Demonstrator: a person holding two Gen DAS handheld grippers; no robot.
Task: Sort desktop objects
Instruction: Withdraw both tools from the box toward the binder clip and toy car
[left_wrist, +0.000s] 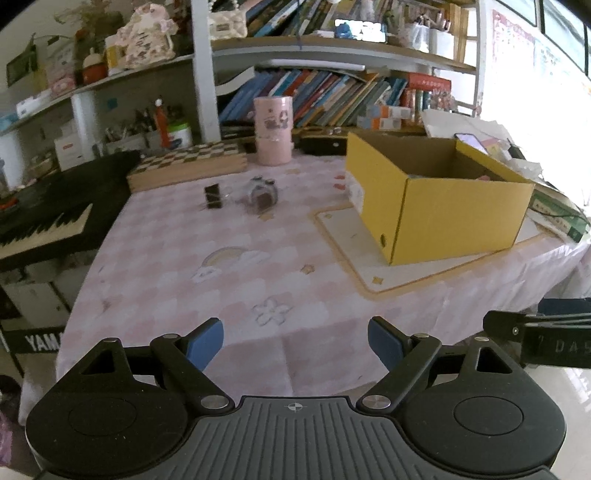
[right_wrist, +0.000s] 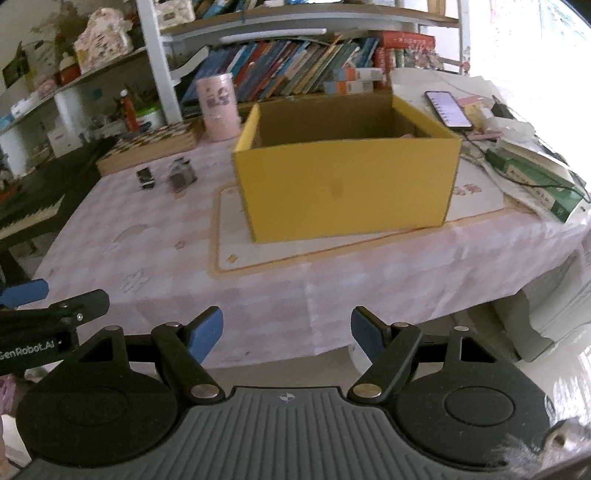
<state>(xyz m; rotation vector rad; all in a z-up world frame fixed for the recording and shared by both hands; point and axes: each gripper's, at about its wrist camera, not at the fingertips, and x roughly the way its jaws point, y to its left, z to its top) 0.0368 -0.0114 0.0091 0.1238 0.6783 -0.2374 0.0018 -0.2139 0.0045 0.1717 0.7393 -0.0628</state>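
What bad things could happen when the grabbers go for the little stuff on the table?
1. The small jar looks tipped and round, so it may roll away when nudged.
2. The black clip is tiny and could slip from the open left gripper.
3. The tablecloth might bunch up and drag things.

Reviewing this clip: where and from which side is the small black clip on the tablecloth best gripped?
Judging by the blurred views, the black clip stands upright, apart from the small jar. Probably come from above with the open left gripper, closing across its narrow sides near the top.
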